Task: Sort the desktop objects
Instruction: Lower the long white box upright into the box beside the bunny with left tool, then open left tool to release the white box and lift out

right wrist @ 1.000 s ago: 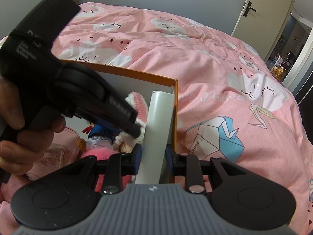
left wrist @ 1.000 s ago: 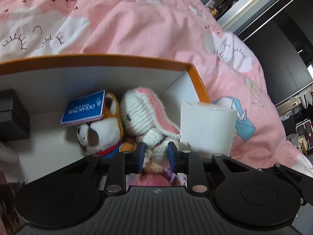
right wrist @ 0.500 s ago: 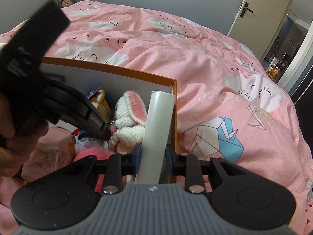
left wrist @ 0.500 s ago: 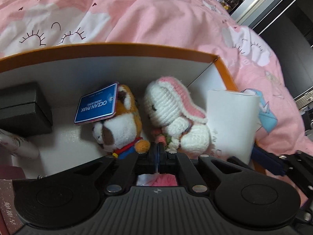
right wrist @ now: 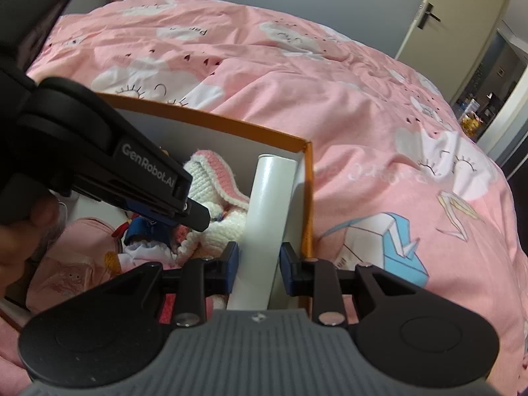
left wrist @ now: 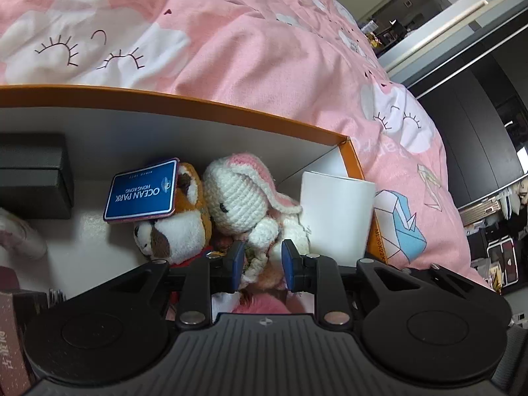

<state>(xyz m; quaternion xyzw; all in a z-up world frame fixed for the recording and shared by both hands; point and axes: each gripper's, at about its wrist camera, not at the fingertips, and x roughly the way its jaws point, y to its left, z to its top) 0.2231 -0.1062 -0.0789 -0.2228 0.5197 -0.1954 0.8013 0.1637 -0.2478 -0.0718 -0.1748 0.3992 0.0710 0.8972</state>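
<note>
Reopened within the last half second: left tongs (left wrist: 262, 257), shut half a second ago, now parted to a narrow gap. Shifted slightly across the view as well, with the rounded white-and-pink crocheted rabbit (left wrist: 237, 198) sitting left of centre. Unchanged in place: tall white smooth cylinder (right wrist: 270, 204), upright in the far right corner of the orange-rimmed white cardboard box (left wrist: 198, 105).

**Status**
- Left tongs: narrowly open, the rabbit's knitted lower part showing between the pads; contact with the yarn cannot be told.
- Right tongs (right wrist: 257, 264): closed to a narrow gap on the white cylinder, low on its side.
- Cylinder: inside the box, against the corner walls, just beside the rabbit.
- Box: resting on a bed with a pink cloud-print duvet (left wrist: 231, 33), no tabletop in view.
- Also in the box: brown-and-white plush dog (left wrist: 178, 231) touching the rabbit, with a blue rectangular card tag (left wrist: 142, 194) lying on its head; black rectangular case (left wrist: 33, 175) at the left wall.

**Step in hand (judged)**
Seating the cylinder in the corner while arranging the soft toys beside it. Sorting well advanced.

**Next move (judged)**
- Confirm the cylinder stands unaided before releasing.
- Open the right tongs fully, then withdraw upward without brushing the cylinder.
- Keep the left tongs clear of the yarn to avoid snagging, or close squarely on the rabbit if repositioning.
</note>
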